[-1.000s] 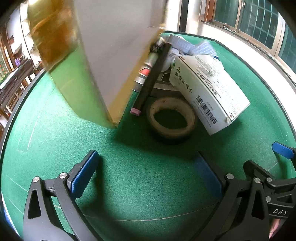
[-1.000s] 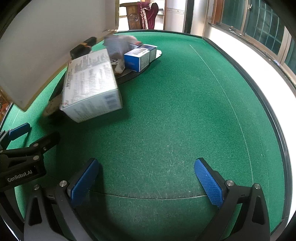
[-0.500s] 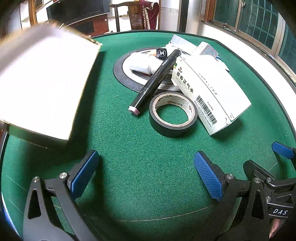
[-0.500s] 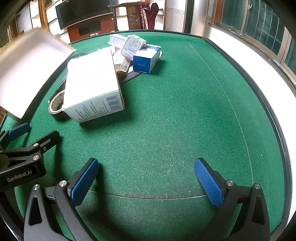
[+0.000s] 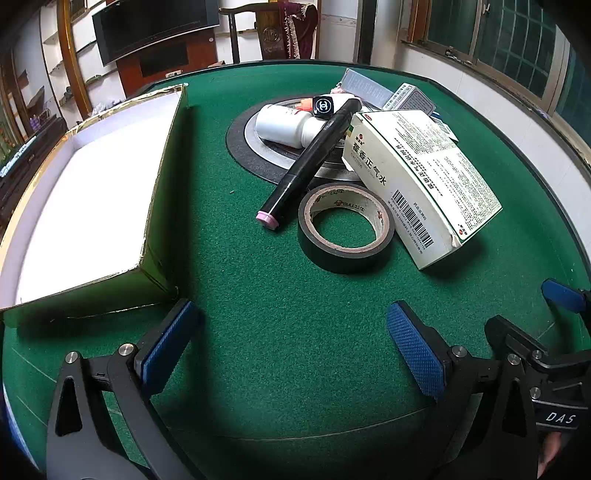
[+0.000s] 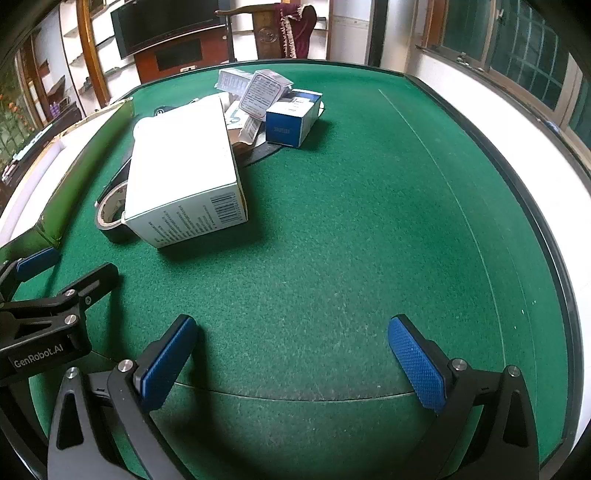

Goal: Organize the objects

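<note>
An open gold-edged box (image 5: 85, 195) with a white inside rests on the green felt table (image 5: 280, 295) at the left. To its right lie a black pen (image 5: 310, 158), a roll of black tape (image 5: 345, 229), a large white medicine carton (image 5: 421, 181) (image 6: 188, 166), a white bottle (image 5: 280, 123) and a small black cube (image 5: 324, 106), some on a round dark tray (image 5: 240, 136). Further small boxes, one blue (image 6: 291, 122), sit behind. My left gripper (image 5: 291, 347) is open above bare felt near the box's corner. My right gripper (image 6: 291, 354) is open too, holding nothing.
The table's dark raised rim (image 6: 535, 221) curves along the right. A white sill and windows (image 5: 517, 48) lie beyond it. A television (image 5: 155, 26), shelves and a wooden chair (image 5: 280, 33) stand behind the table. Bare felt (image 6: 369, 221) spreads right of the pile.
The gold-edged box, tipped up in the air over the objects a second ago, has swung left and now lies flat on the felt, open side up. Both grippers stayed put.
</note>
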